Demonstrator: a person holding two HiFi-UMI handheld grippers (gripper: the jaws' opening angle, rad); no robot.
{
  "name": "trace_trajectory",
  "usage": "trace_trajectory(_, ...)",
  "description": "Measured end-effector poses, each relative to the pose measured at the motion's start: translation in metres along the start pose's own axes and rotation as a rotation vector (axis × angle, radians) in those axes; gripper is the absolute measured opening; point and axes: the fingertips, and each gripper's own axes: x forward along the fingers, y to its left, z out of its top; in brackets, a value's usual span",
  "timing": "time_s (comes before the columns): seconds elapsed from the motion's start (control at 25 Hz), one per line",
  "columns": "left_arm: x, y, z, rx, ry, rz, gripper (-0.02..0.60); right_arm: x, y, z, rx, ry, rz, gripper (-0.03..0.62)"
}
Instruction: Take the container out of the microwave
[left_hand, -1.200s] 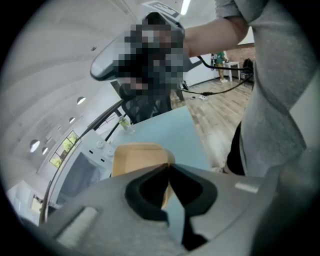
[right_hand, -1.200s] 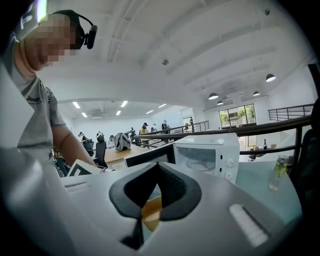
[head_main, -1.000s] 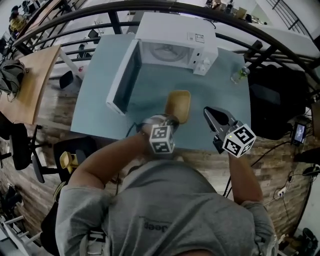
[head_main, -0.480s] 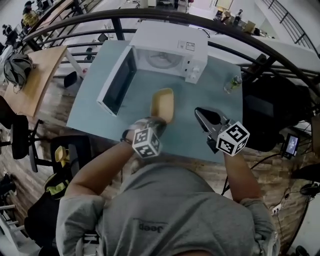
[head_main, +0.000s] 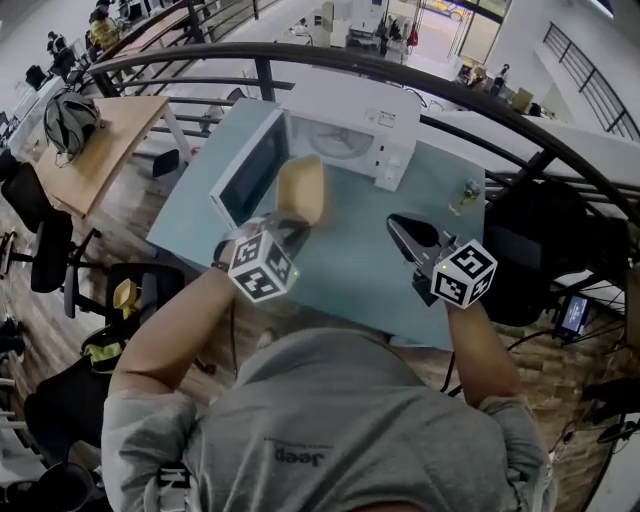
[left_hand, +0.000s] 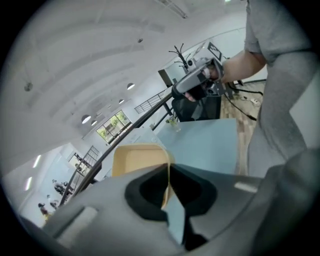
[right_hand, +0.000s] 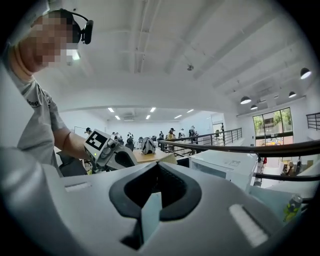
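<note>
While the left tool (head_main: 288, 226) clamps the thin rim of the container (head_main: 302, 187), held above the worktop (head_main: 350, 262) before the open microwave (head_main: 352, 104), the right tool (head_main: 402, 230) is closed, empty. Container judged light and stiff; the rim hold suits it.

The table (head_main: 350, 245) lies bare between the left gripper (head_main: 288, 224) and the right gripper (head_main: 396, 224), so the way to the microwave (head_main: 350, 115) mouth is open from the right. Its door (head_main: 247, 172) juts out on the left, with the raised container (head_main: 302, 186) near it. A bottle (head_main: 465, 192) stands by the table's right edge.
</note>
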Motion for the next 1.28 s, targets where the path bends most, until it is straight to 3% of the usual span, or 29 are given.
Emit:
trace_trajectory(0.32, -0.052, 0.057, 0.02, 0.027, 0.036, 0.125, 0.031, -0.004, 0.011, 0.032, -0.061, -0.028, 0.05, 0.003)
trace_trajectory(0.76, -0.092, 0.116, 0.028, 0.094, 0.074, 0.169, 0.031, 0.027, 0.012, 0.081, -0.109, -0.049, 0.055, 0.003)
trace_trajectory(1.04, -0.116, 0.15, 0.009, 0.118, 0.074, 0.168, 0.031, 0.066, 0.025, 0.108, -0.138, -0.056, 0.054, 0.003)
trace_trajectory(1.28, -0.142, 0.183, -0.033, 0.146, 0.08, 0.15, 0.031, 0.123, 0.042, 0.127, -0.144, -0.067, 0.037, 0.003)
